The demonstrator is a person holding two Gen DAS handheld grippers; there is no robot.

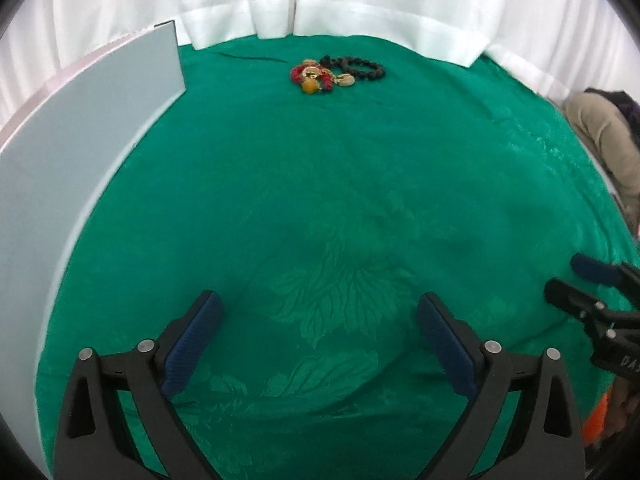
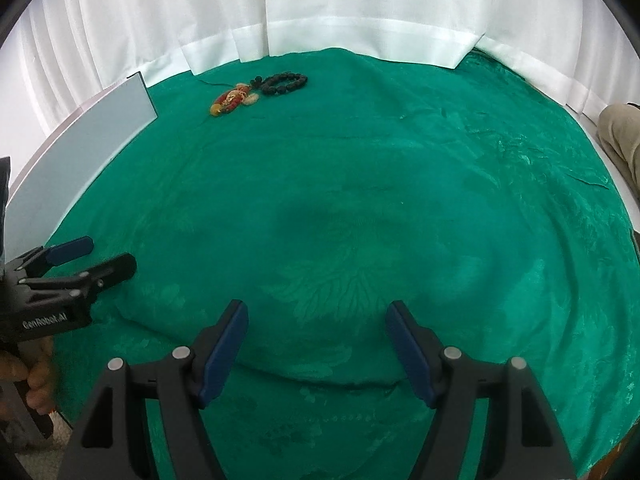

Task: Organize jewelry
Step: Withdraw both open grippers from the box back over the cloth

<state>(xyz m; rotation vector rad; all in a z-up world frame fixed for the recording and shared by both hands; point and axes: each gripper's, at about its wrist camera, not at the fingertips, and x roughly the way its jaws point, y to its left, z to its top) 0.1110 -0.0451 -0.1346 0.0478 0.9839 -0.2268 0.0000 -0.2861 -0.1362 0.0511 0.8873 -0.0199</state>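
A black bead bracelet (image 1: 362, 67) lies at the far side of the green tablecloth (image 1: 320, 200), touching a red and gold jewelry pile (image 1: 318, 77) with an amber bead. Both also show in the right wrist view: the bracelet (image 2: 286, 82) and the pile (image 2: 234, 99). My left gripper (image 1: 318, 312) is open and empty, low over the cloth, far from the jewelry. My right gripper (image 2: 316, 320) is open and empty too. The right gripper shows at the right edge of the left wrist view (image 1: 576, 280), and the left gripper shows at the left in the right wrist view (image 2: 104, 256).
A flat grey board (image 1: 80, 152) lies along the left side of the table, also in the right wrist view (image 2: 80, 136). White curtains (image 1: 360, 0) hang behind the table. A person's leg in beige trousers (image 1: 600, 132) is at the right edge.
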